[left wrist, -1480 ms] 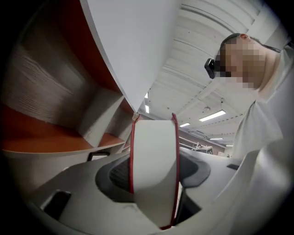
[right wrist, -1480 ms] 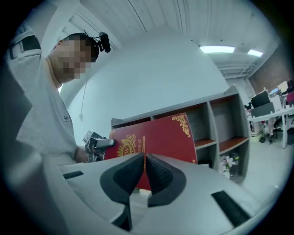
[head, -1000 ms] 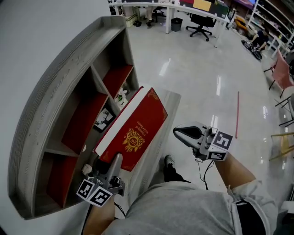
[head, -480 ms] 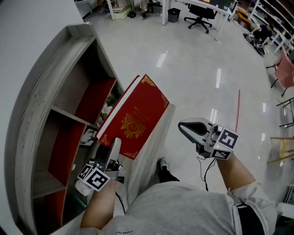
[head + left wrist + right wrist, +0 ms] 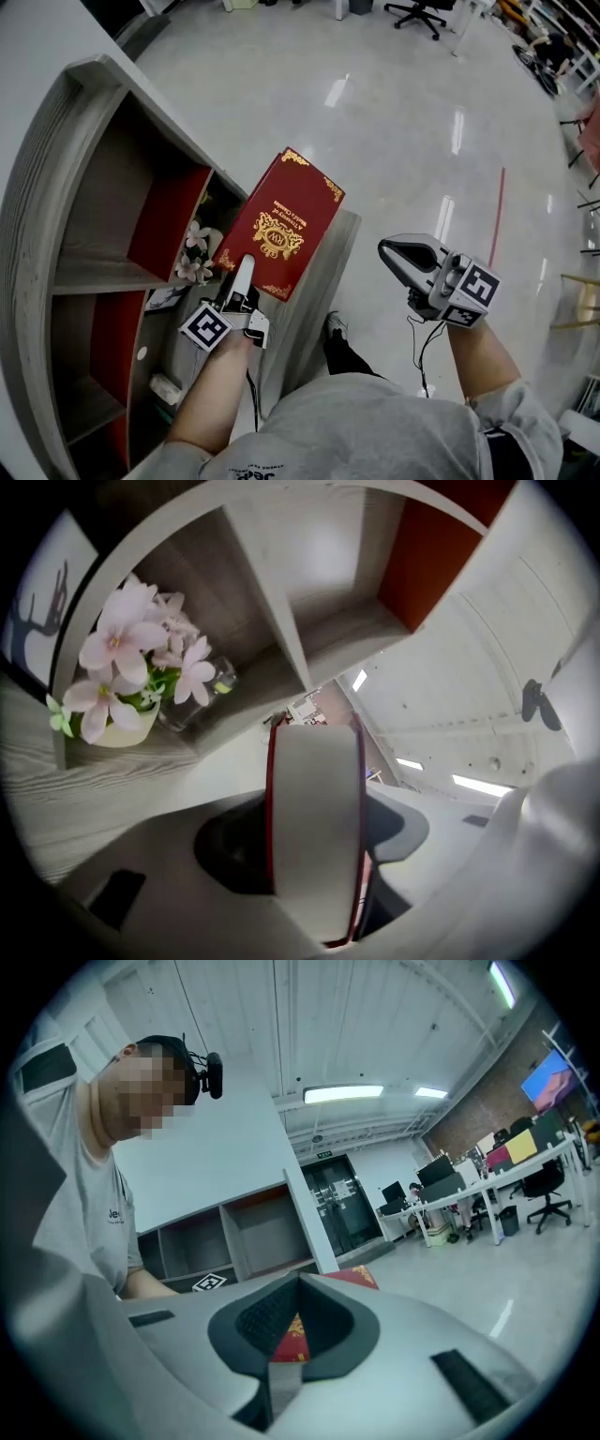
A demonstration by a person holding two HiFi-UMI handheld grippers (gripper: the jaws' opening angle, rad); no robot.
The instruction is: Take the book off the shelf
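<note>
One claw alone carries the load: the left gripper [image 5: 242,281] is clamped on the near short edge of the red book [image 5: 286,220], its jaws pinching the page block between the covers. The right gripper [image 5: 390,251], at the lower right of the frame, has its jaws together on nothing and sits well apart from the book. The book is clear of the shelf [image 5: 56,187], held out flat with its cover up in the middle of the frame, over the shelf's end panel. Gripped by one edge only, I'd say its weight could lever it downward or work it out of the pads. A swing toward the left could knock the pink flowers [image 5: 194,253] in the compartment just beside it, and a drop would land it on the hard, shiny floor [image 5: 403,141] beyond.
</note>
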